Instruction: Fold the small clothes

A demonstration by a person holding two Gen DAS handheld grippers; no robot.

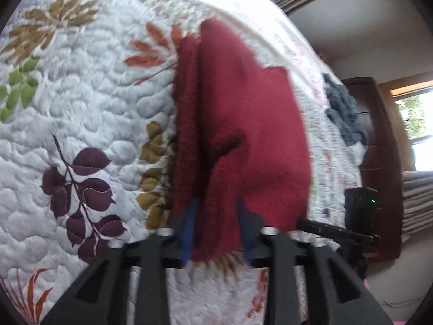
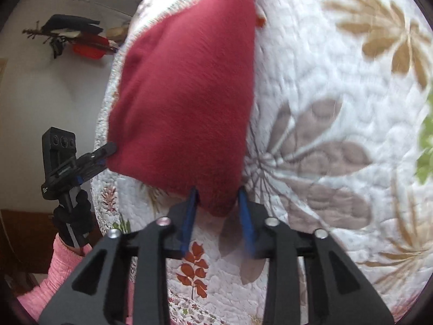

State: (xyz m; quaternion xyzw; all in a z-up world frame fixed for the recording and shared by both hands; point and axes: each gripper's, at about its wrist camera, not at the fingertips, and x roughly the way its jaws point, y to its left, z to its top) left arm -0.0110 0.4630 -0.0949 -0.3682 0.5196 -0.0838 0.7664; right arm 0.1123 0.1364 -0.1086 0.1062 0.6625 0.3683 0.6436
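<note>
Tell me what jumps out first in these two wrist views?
The red cloth dominates both views, lifted above the bed with a corner pinched in the left gripper and another in the right gripper. Beneath it lies the white quilt with coloured leaves, and a grey garment sits crumpled at its far edge.

Open quilt (image 1: 89, 113) left; grey garment (image 1: 343, 108) far right

Right gripper (image 2: 218, 197) jaws pinch red cloth (image 2: 184, 103) corner above quilt (image 2: 338, 108). Left gripper (image 2: 108, 149) grips cloth's far corner; pink sleeve (image 2: 59, 265) below.
</note>
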